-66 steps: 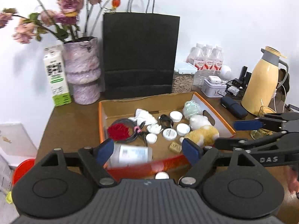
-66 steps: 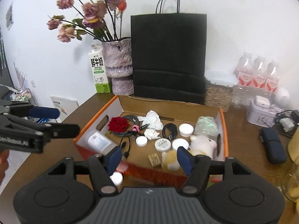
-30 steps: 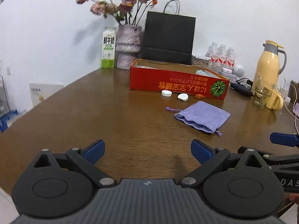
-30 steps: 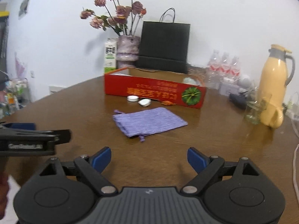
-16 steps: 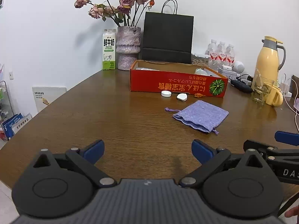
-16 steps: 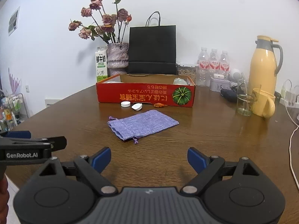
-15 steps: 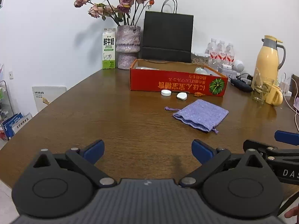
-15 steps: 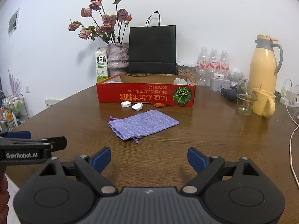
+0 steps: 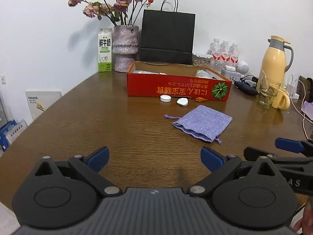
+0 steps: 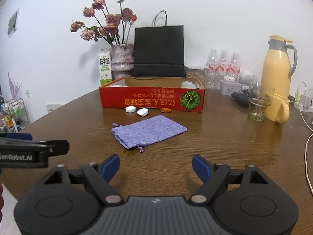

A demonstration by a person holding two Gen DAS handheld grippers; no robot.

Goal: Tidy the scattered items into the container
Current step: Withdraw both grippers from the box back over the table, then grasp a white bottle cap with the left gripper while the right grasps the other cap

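The pouch (image 10: 148, 132), mid-frame, looked soft and light, best pinched at an edge. Both tongs (image 10: 155, 167) (image 9: 154, 157) were seen wide open and empty, the right just narrowed.

A black paper bag (image 10: 158, 51) stood behind a vase of dried roses (image 10: 122, 60) and a milk carton (image 10: 105, 66). Water bottles (image 10: 224, 66), a yellow thermos (image 10: 276, 66), a yellow mug (image 10: 277, 107) and a glass (image 10: 257, 103) stood to the right on the wooden table (image 10: 215, 146).
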